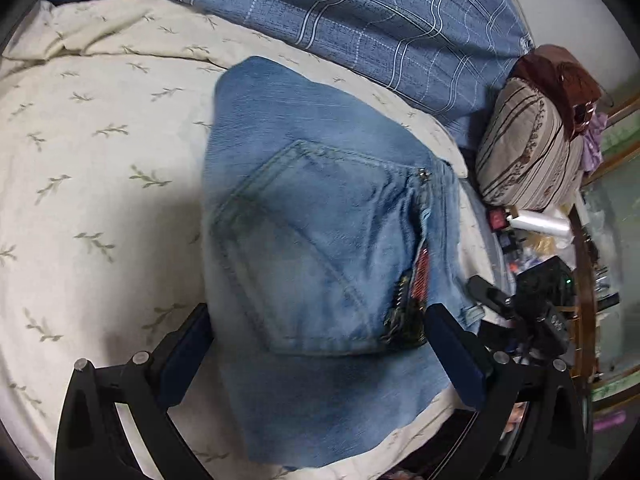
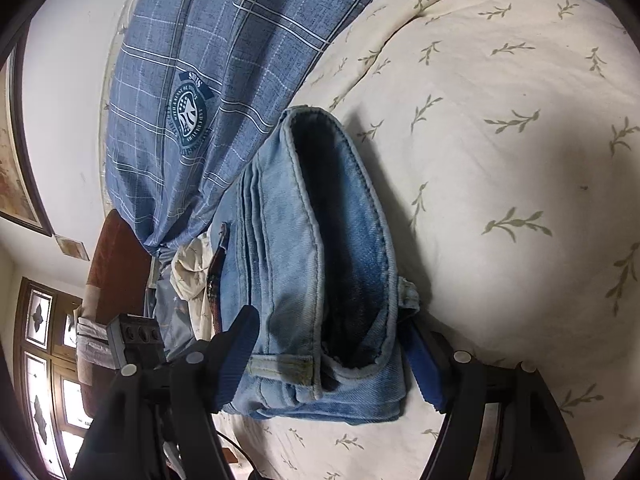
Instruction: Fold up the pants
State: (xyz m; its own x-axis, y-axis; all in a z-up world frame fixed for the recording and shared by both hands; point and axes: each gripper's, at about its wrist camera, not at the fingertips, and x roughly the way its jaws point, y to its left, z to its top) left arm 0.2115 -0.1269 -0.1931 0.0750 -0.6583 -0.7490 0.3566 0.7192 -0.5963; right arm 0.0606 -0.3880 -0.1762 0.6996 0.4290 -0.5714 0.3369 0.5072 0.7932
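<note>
Light blue jeans [image 1: 320, 220] lie folded into a thick bundle on a cream leaf-print bedsheet [image 1: 92, 152], back pocket facing up. My left gripper [image 1: 316, 320] is open, its blue-padded fingers [image 1: 188, 348] set wide on either side of the bundle's near end. In the right wrist view the jeans [image 2: 288, 248] show their waistband end, with stacked layers and a belt loop. My right gripper [image 2: 328, 332] is open too, its fingers [image 2: 240, 344] straddling the waistband end. The other gripper's black body [image 1: 536, 304] shows at the right of the left wrist view.
A blue plaid quilt [image 1: 380, 20] lies along the far side of the bed. A striped pillow [image 1: 528, 148] and brown cloth sit at the right, with clutter on a side table [image 1: 580, 264]. A wall and wooden windows [image 2: 44, 360] show in the right wrist view.
</note>
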